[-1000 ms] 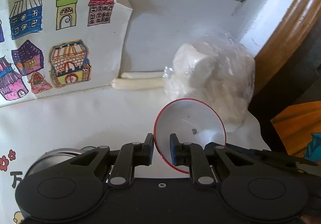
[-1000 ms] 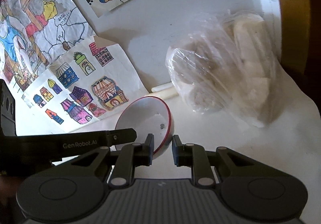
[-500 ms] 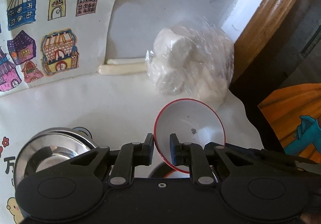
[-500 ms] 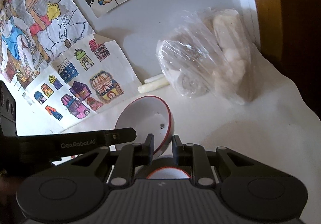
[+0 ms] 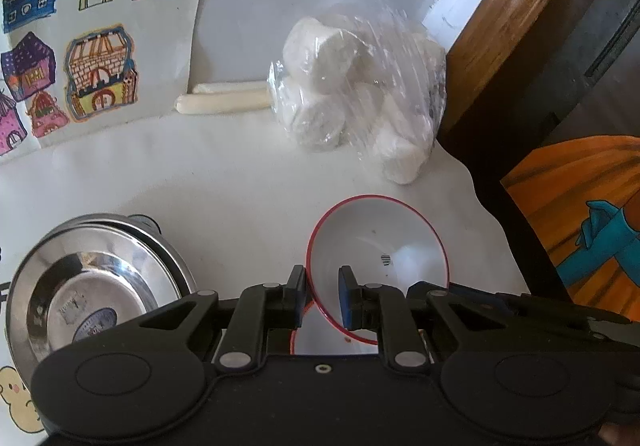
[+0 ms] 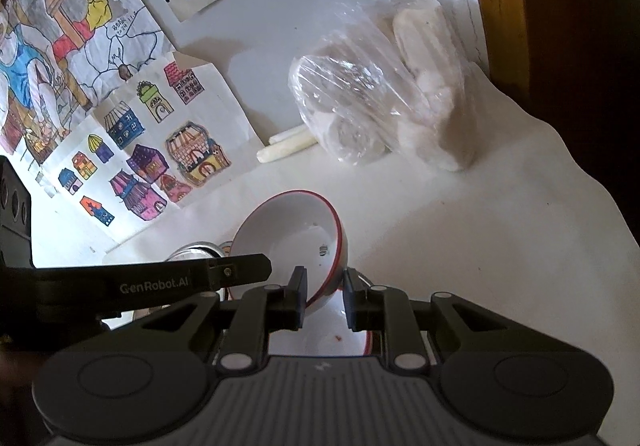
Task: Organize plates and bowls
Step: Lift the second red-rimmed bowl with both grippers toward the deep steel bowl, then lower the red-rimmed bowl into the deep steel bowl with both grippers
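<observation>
Both tools pinching red-rimmed bowl, steel bowl left, bagged white lumps beyond

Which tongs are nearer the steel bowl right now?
Left. The left tongs sit right beside the steel bowl; the right tongs grip the red-rimmed bowl at its opposite rim, with the left tongs between them and it.

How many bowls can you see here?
3: a red-rimmed white bowl held by both grippers, a similar one just beneath it, and a steel bowl on the left. More may be hidden.
</observation>
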